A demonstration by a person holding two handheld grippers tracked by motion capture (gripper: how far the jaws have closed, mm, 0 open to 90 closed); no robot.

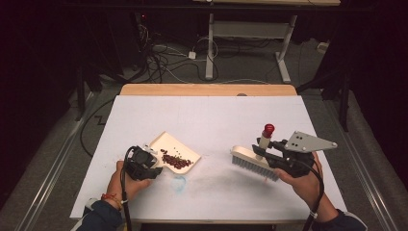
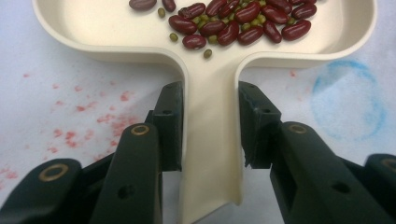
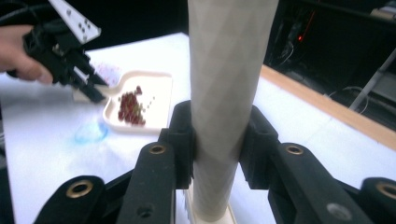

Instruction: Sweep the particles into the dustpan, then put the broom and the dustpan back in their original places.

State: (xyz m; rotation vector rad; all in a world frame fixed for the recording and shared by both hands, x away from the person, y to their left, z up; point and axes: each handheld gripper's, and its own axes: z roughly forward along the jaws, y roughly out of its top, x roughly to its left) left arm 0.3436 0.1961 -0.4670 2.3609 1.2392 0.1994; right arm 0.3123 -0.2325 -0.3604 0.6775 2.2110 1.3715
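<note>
The right gripper (image 3: 217, 140) pinches the cream handle of a brush (image 1: 255, 161), its pads pressed to both sides of the shaft; in the right gripper view that handle (image 3: 229, 93) runs off the top edge and its foot is cut off below, so neither the red knob nor the bristles can be made out there. The high view supplies them: a red knob (image 1: 268, 129) tops the handle, and the bristles hang just off the white table (image 1: 216, 115), though whether they touch it is hard to tell. Well off to the brush's left, the left gripper (image 2: 210, 126) clamps the stem of a cream dustpan (image 2: 84, 23), which lies on the table. Close up, the left gripper view separates red kidney beans (image 2: 243, 21) from small green ones (image 2: 208, 52); from above they blur into one dark heap. A faint blue smudge (image 1: 179, 183) lies between dustpan and brush.
</note>
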